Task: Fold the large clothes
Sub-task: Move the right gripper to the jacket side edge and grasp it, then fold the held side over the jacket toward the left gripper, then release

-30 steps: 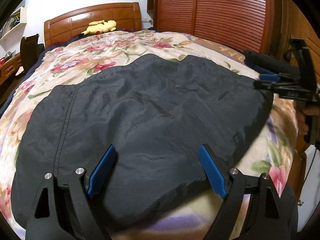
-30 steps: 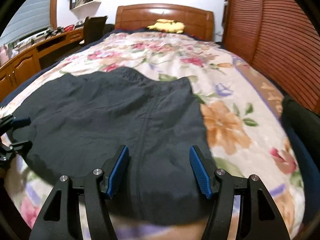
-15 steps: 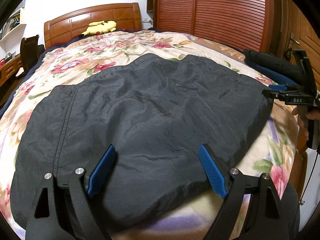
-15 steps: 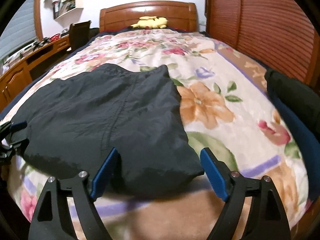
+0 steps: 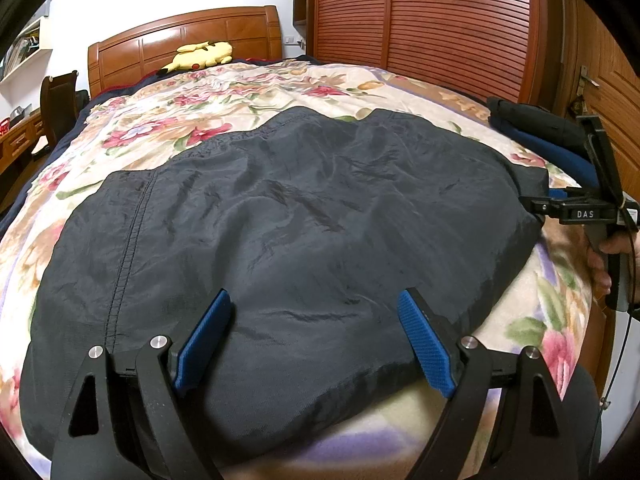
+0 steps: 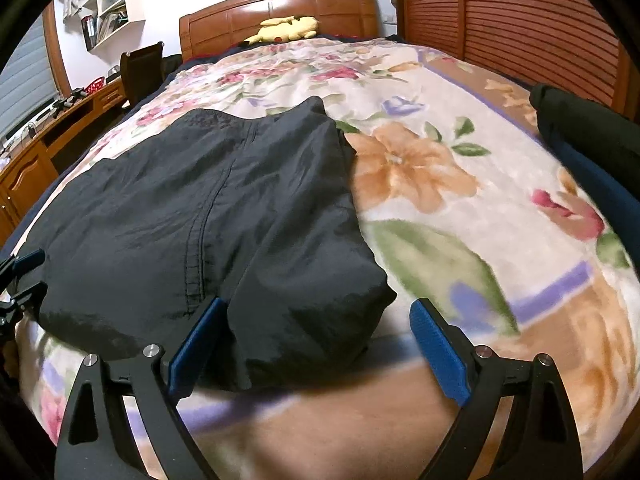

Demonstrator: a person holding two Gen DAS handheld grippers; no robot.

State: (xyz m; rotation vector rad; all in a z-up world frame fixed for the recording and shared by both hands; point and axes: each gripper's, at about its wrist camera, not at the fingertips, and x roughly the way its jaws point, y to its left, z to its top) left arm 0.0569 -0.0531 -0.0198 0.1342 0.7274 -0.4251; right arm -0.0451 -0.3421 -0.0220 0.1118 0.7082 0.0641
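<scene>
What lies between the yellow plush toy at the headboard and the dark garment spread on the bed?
Only bare floral blanket lies between the yellow plush toy and the dark nylon garment; nothing rests on that stretch. The right wrist view shows it best.

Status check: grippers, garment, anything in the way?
Left gripper open, over the dark garment, gripping nothing. Right gripper jaws opening, the garment's near corner between them, unpinched. Folded dark clothes at the bed's right edge, clear of the garment.
</scene>
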